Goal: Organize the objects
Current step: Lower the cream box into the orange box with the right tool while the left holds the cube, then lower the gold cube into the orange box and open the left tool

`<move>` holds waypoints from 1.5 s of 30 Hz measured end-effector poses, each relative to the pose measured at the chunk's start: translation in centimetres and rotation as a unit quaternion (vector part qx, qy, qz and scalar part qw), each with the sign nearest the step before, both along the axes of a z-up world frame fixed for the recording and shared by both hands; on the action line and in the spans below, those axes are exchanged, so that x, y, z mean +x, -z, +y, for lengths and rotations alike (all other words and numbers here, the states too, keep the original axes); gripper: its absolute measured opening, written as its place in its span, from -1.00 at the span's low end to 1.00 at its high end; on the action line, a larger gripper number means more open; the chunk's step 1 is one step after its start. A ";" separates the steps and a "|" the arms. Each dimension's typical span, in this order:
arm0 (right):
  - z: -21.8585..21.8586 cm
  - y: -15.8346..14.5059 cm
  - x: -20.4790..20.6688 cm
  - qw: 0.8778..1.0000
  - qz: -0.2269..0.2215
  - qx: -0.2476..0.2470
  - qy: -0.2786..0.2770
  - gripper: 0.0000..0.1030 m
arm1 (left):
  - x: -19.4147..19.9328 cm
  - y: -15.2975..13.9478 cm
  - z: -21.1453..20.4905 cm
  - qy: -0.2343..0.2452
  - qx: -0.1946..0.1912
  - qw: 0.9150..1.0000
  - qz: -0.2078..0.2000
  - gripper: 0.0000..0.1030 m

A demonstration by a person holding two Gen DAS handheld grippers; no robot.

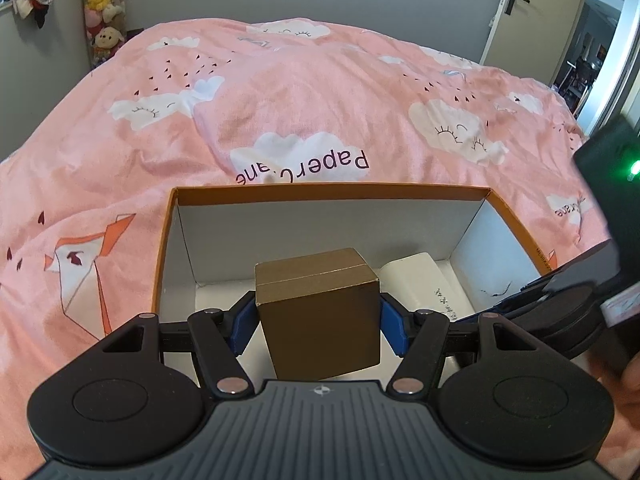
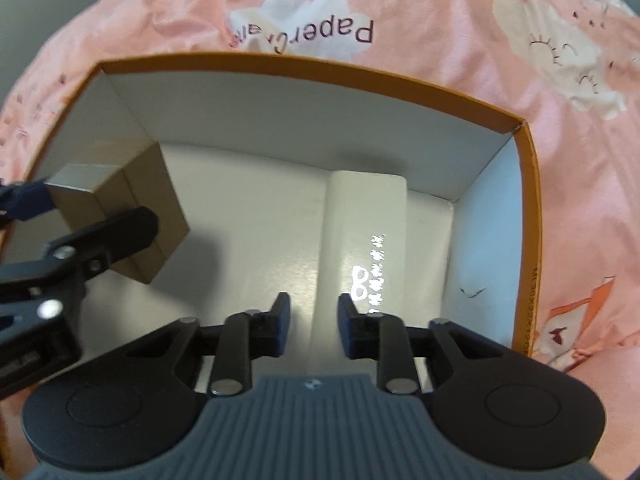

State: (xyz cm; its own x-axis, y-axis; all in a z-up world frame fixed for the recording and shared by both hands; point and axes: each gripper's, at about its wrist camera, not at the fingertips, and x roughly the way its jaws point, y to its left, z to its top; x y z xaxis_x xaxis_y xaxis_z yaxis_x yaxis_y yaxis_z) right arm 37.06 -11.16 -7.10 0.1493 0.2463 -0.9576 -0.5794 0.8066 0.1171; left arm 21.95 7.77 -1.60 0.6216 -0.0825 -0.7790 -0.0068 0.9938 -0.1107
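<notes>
A pink printed duvet (image 1: pixel 320 92) carried an orange-rimmed storage box (image 2: pixel 528 208), its near wall cut off. Inside lay a white carton (image 2: pixel 368 216), its print glared out. The left gripper (image 1: pixel 318 316) clamped a brown cube box (image 1: pixel 320 312) above the floor. The right gripper (image 2: pixel 314 320) stood parted, empty, over the carton.

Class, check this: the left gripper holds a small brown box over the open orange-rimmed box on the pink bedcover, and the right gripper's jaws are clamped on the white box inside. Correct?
Not quite. The right gripper is open over the white box, gripping nothing, as the right wrist view shows. The rest holds.
</notes>
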 end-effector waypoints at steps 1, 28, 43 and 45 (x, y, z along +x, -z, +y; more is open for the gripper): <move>0.0 0.0 0.2 1.000 0.012 0.010 -0.004 -0.59 | 0.2 0.1 0.0 0.003 0.003 1.000 0.001 0.41; 0.7 3.3 5.6 0.998 -0.011 0.000 0.069 -1.00 | 1.3 0.7 -1.7 0.047 0.013 0.999 0.015 0.41; -4.0 -1.8 2.8 0.998 -0.031 0.057 0.022 -0.63 | 1.2 1.9 -5.2 0.117 0.008 0.992 0.044 0.42; -4.3 -2.0 2.8 0.997 -0.028 0.065 0.020 -0.61 | 1.8 2.4 -5.9 0.120 0.005 0.991 0.064 0.42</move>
State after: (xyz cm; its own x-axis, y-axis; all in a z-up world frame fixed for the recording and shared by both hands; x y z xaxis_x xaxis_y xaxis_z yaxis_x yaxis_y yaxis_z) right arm 39.83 -15.48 -5.06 0.2142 0.3602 -0.9080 -0.5553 0.8096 0.1902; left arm 23.78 1.92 -4.02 0.4818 -0.2084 -0.8511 0.2170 0.9694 -0.1145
